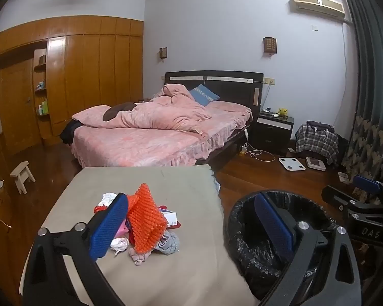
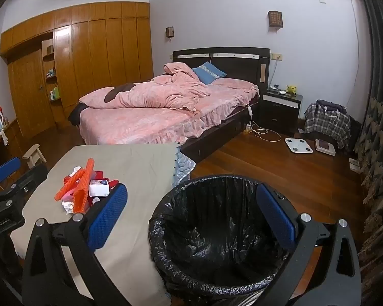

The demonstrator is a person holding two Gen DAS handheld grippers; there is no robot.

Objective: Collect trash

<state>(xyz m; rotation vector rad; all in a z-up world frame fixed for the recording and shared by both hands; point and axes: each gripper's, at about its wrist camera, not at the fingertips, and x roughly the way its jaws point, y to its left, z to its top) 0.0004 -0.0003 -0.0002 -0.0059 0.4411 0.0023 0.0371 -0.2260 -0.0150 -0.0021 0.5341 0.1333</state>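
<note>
our left gripper [image 1: 191,225] wide, holding nothing, above the table [image 1: 196,275] | our right gripper [image 2: 191,216] wide, holding nothing, over the bin [image 2: 217,262] | trash [image 1: 146,225] piled on the table, left of the black-lined bin | bed [image 2: 150,125] beyond

- Trash bin [image 2: 212,242]: near rim cut off by bottom edge in right wrist view.
- Trash pile [image 1: 140,227]: lower items hidden under orange mesh [image 1: 145,219].
- Shelf items [image 1: 42,107] too small to ID.

Dim indoor light, glare on wardrobe [image 1: 56,51] (fisheye-bent, dark corners), slightly soft.
</note>
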